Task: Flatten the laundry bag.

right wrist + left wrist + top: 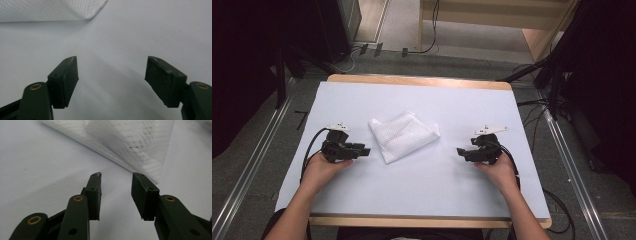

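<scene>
The overhead camera is looking down at the table (422,185); both gripper cameras are skimming it, sharing the folded cloth (403,135).

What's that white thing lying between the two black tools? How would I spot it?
Look at the wooden table under its white sheet. Near the middle, between the left gripper and the right gripper, lies a folded white cloth, turned corner-on. Its dotted, woven texture and raised folds set it apart from the smooth, flat sheet.
</scene>
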`<state>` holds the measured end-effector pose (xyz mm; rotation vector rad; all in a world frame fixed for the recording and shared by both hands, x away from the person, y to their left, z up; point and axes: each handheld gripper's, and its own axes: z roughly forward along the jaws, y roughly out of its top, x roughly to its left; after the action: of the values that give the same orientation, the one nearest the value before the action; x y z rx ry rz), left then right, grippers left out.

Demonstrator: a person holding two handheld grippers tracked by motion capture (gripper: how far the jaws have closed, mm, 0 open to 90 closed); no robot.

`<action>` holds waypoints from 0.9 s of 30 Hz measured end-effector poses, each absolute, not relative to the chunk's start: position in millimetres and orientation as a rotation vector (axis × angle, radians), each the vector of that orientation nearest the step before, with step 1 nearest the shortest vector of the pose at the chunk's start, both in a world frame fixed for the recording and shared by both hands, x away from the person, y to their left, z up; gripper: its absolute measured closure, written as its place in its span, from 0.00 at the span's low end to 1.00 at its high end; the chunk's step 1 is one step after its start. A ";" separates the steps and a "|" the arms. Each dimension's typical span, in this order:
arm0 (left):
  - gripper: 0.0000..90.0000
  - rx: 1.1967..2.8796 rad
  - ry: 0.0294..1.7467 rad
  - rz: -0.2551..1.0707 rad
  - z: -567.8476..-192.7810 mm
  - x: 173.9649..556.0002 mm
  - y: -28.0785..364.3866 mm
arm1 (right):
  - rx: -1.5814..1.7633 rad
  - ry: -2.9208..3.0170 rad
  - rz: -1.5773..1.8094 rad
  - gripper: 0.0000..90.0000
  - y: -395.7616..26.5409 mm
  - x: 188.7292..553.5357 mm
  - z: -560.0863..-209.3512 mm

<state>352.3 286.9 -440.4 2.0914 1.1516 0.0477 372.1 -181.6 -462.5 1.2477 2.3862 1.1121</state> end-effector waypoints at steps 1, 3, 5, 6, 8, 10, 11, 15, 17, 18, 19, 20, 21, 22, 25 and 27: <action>0.66 2.093 1.147 0.049 -440.1 352.5 286.6 | 1.243 2.392 1.126 0.36 -180.3 371.0 -461.5; 0.65 2.096 1.143 0.056 -439.4 352.6 286.1 | 1.240 2.394 1.129 0.37 -179.6 370.5 -461.0; 0.59 2.086 1.151 0.050 -439.1 353.9 285.7 | 1.237 2.399 1.134 0.40 -176.9 369.0 -459.6; 0.58 2.086 1.151 0.050 -439.1 353.9 285.7 | 1.238 2.405 1.133 0.41 -176.1 368.4 -459.3; 0.56 2.082 1.144 0.052 -438.4 354.1 285.3 | 1.236 2.412 1.137 0.42 -174.6 367.8 -458.9; 0.55 2.082 1.141 0.053 -437.9 354.1 285.2 | 1.246 2.414 1.136 0.43 -173.9 367.3 -458.3; 0.53 2.074 1.140 0.051 -437.6 353.9 284.8 | 1.262 2.415 1.143 0.44 -172.6 366.8 -457.2; 0.49 2.069 1.133 0.035 -437.4 354.3 284.8 | 1.277 2.421 1.145 0.45 -170.8 366.3 -455.7; 0.48 2.069 1.133 0.037 -437.3 354.3 284.6 | 1.277 2.426 1.142 0.45 -169.4 365.7 -455.1; 0.48 2.069 1.133 0.037 -437.3 354.3 284.6 | 1.277 2.426 1.142 0.45 -169.4 365.7 -455.1; 0.48 2.069 1.132 0.038 -437.3 354.4 284.7 | 1.281 2.430 1.138 0.46 -168.8 365.2 -454.7; 0.47 2.067 1.133 0.039 -437.3 354.5 284.7 | 1.281 2.428 1.142 0.46 -168.0 365.0 -454.5; 0.46 2.066 1.136 0.040 -437.3 354.6 284.8 | 1.272 2.430 1.144 0.46 -167.8 365.0 -454.3; 0.45 2.068 1.135 0.044 -437.2 355.1 285.4 | 1.274 2.430 1.145 0.46 -167.4 364.8 -454.0; 0.43 2.055 1.145 0.035 -437.1 355.5 286.0 | 1.273 2.434 1.143 0.46 -166.1 364.1 -453.4; 0.42 2.046 1.150 0.025 -437.1 355.9 286.2 | 1.272 2.437 1.139 0.46 -165.5 363.7 -453.4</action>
<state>355.9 286.2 -437.1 2.0460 1.1499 0.0248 363.7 -165.5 -453.4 1.2719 2.4371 1.1394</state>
